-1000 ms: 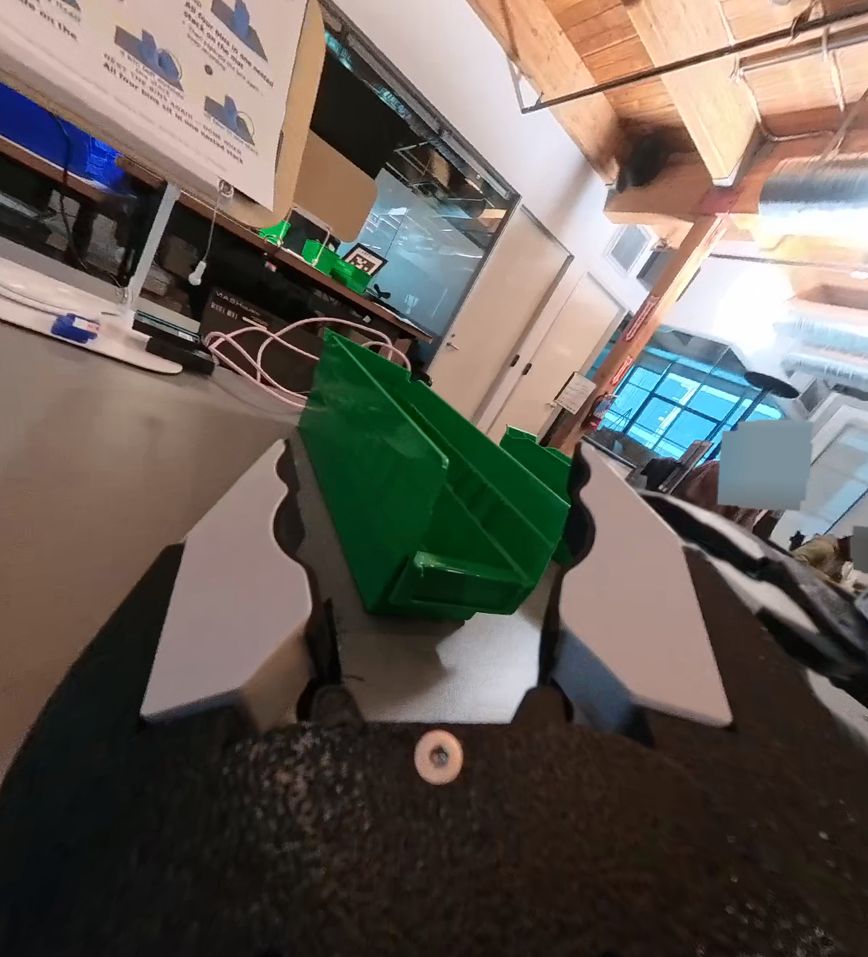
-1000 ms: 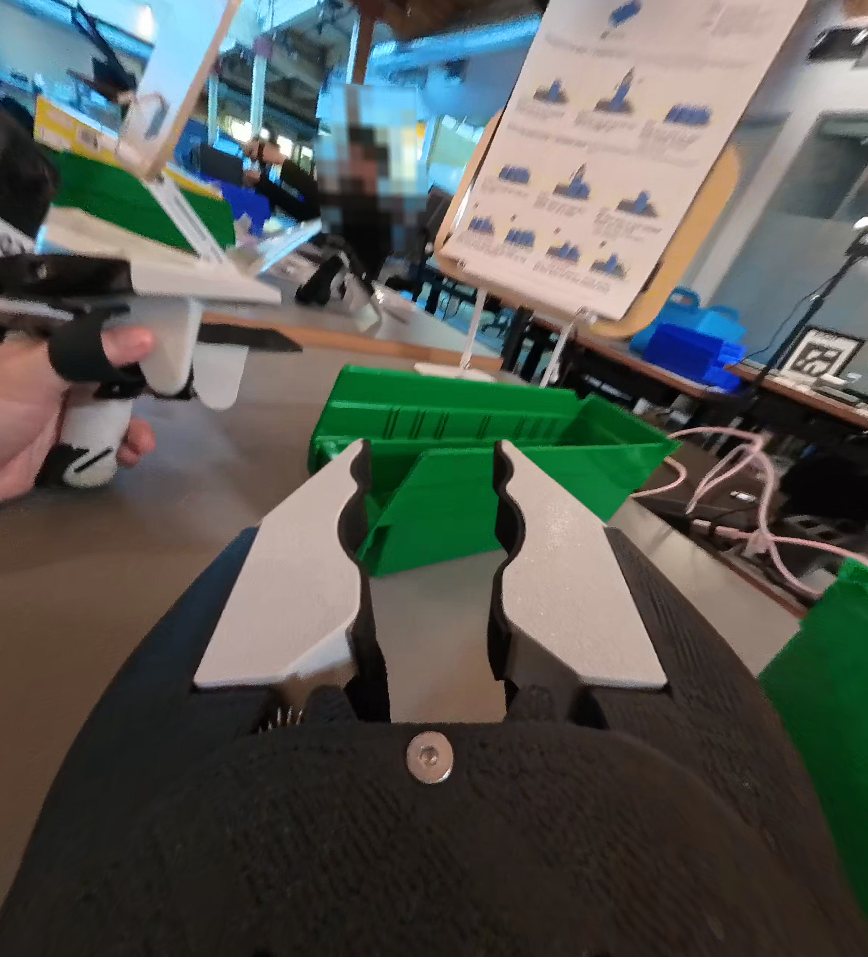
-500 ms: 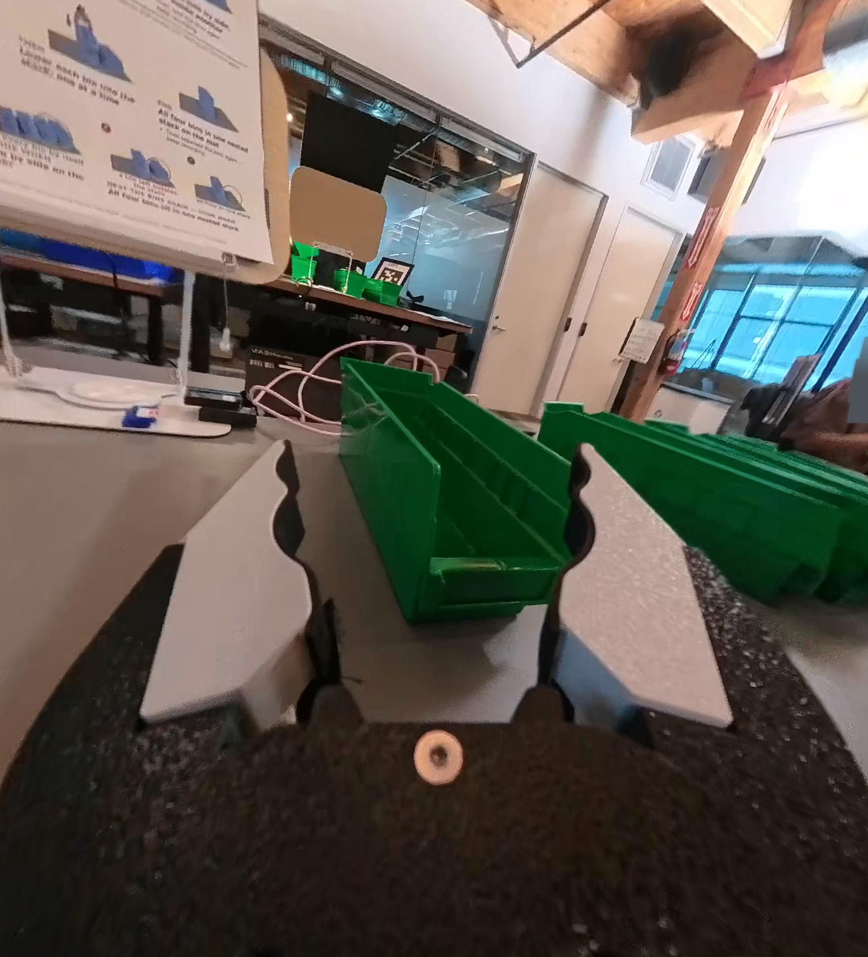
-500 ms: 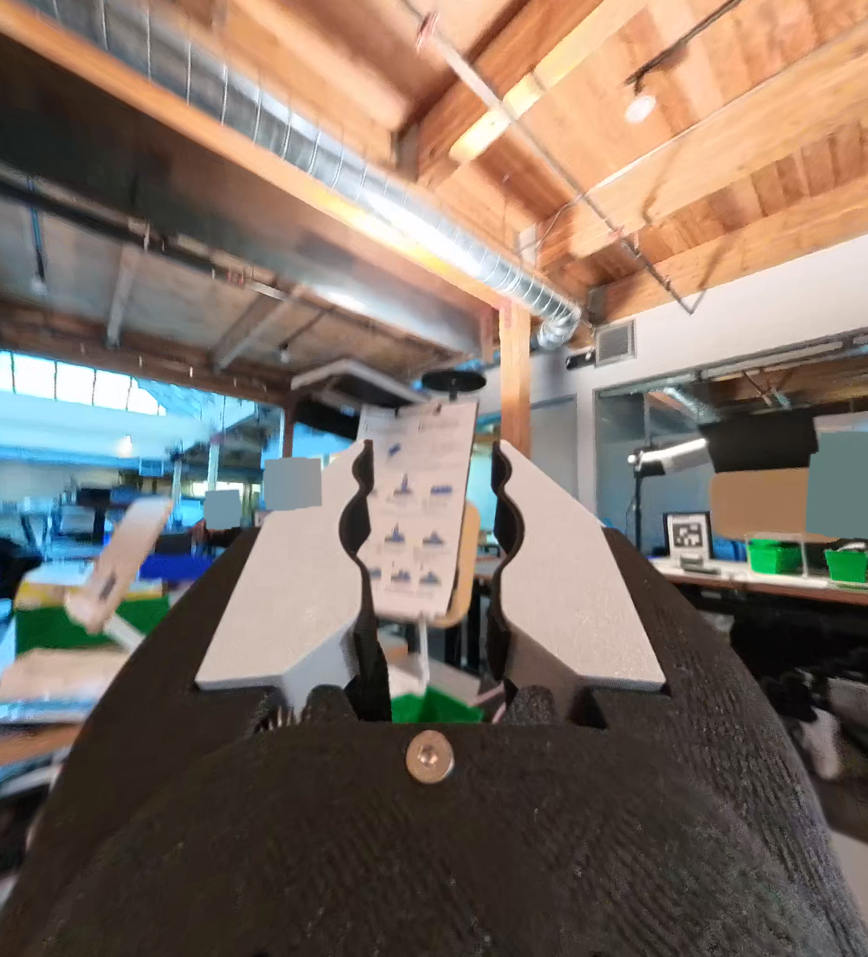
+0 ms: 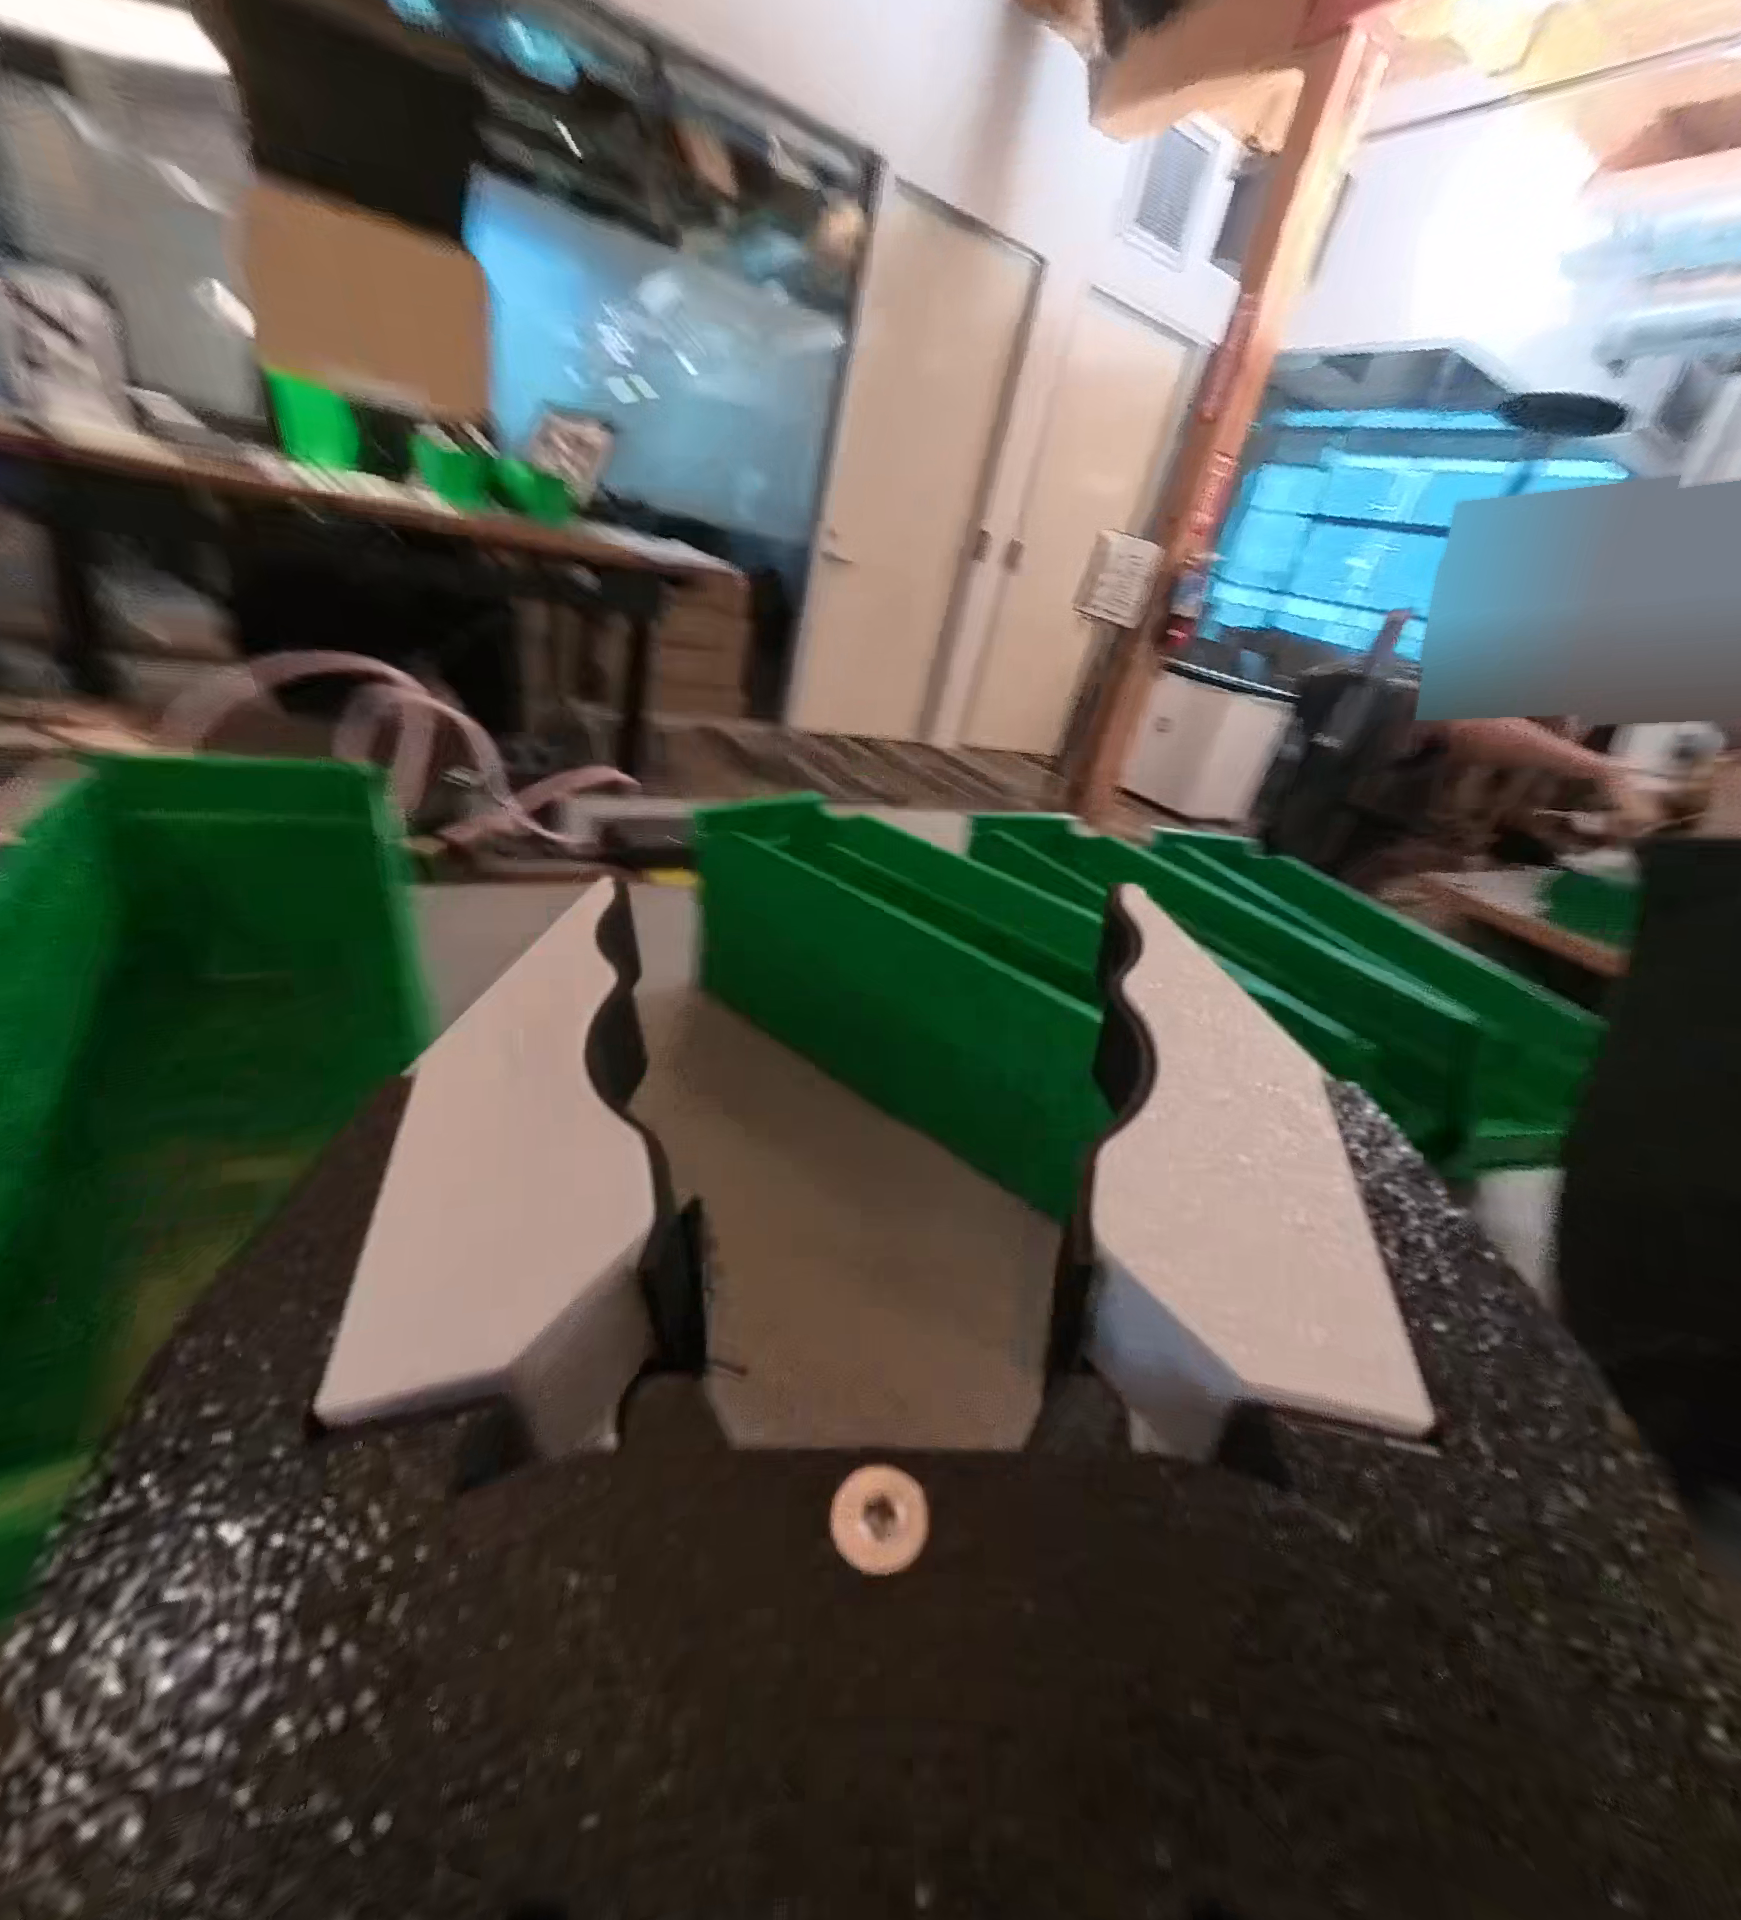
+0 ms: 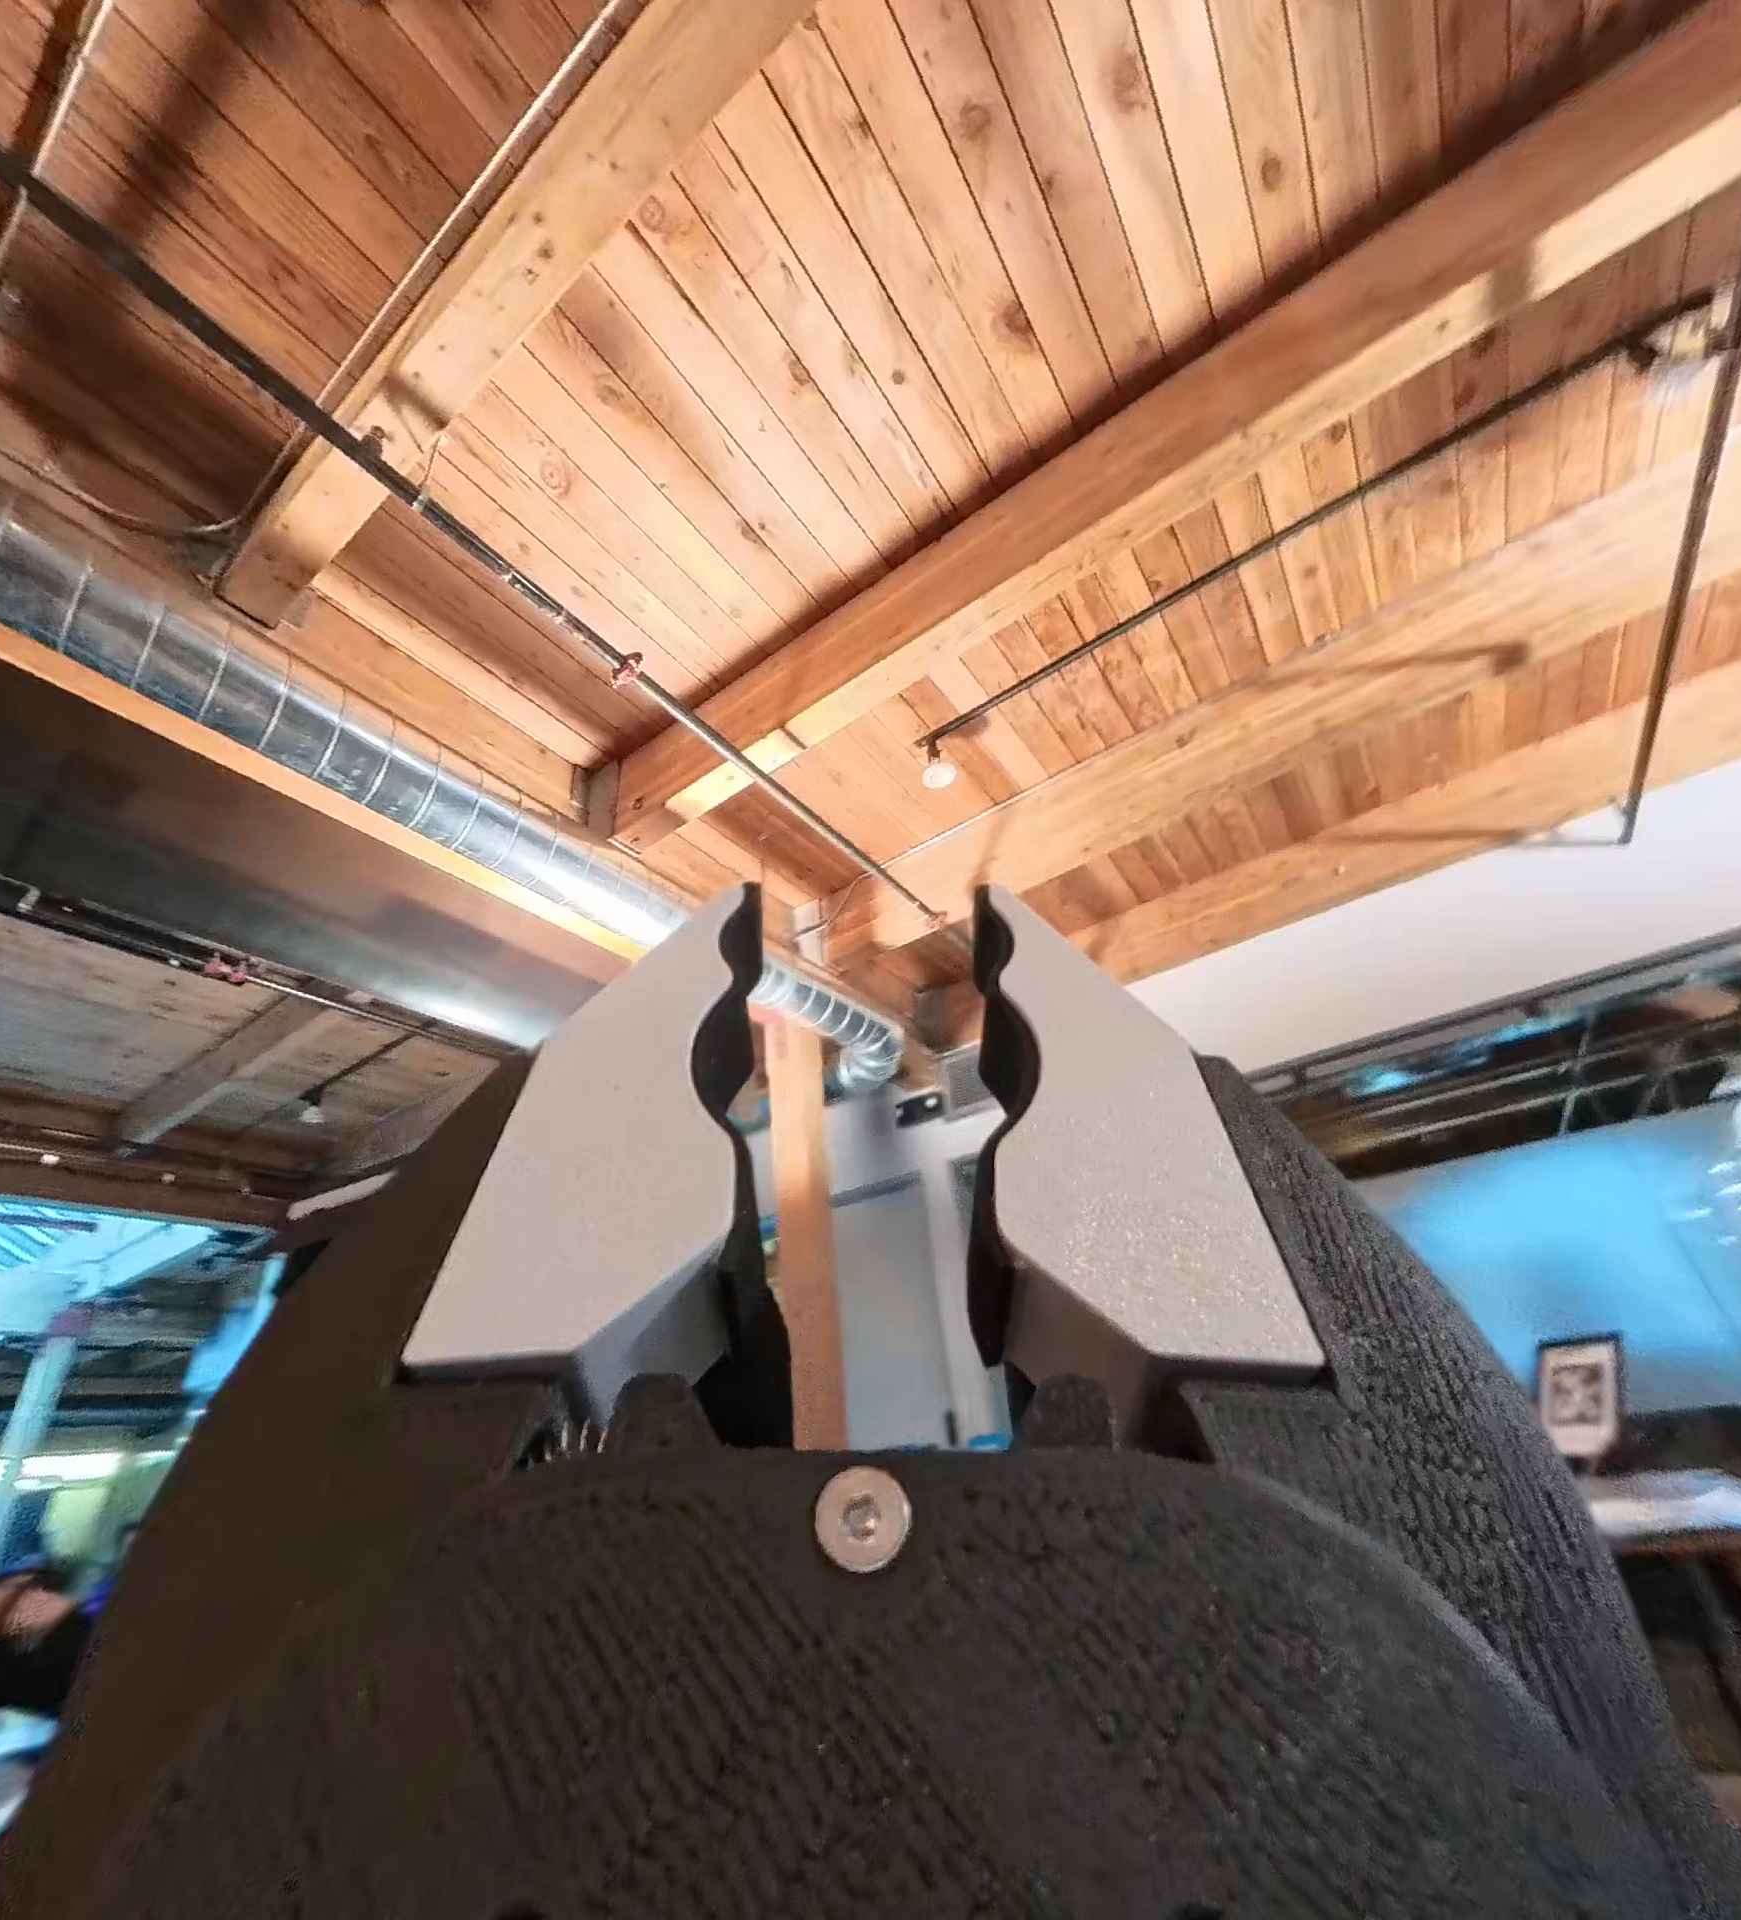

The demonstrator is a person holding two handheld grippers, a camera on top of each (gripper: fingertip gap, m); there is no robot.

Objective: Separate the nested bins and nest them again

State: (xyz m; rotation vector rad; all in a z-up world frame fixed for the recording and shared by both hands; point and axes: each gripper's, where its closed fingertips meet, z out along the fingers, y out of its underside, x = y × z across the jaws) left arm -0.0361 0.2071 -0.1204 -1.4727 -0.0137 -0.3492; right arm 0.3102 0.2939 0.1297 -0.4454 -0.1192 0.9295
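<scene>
Grey tabletop (image 5: 876, 1278) runs ahead of my left gripper (image 5: 866, 914), whose pale fingers stand wide apart and hold nothing. Close on my left sits one green bin (image 5: 149, 1039), badly blurred, and just past the right finger lie more long green bins (image 5: 897, 997) side by side, their thin walls parallel; whether any of these are still nested I cannot tell. My right gripper (image 6: 866, 904) points up at a plank ceiling (image 6: 949, 364) with beams and a ribbed silver duct (image 6: 222, 686), its fingers parted by a narrower gap and empty, so it sees no bin at all. That is the risk as I judge it: bringing the right hand down blind could knock a bin askew, and the left view's blur suggests I am swinging fast enough to clip the near bin's wall. The bins look like smooth, glossy moulded plastic, likely slippery between these matte, scalloped finger edges, so a pinch on a thin wall could slide off.
</scene>
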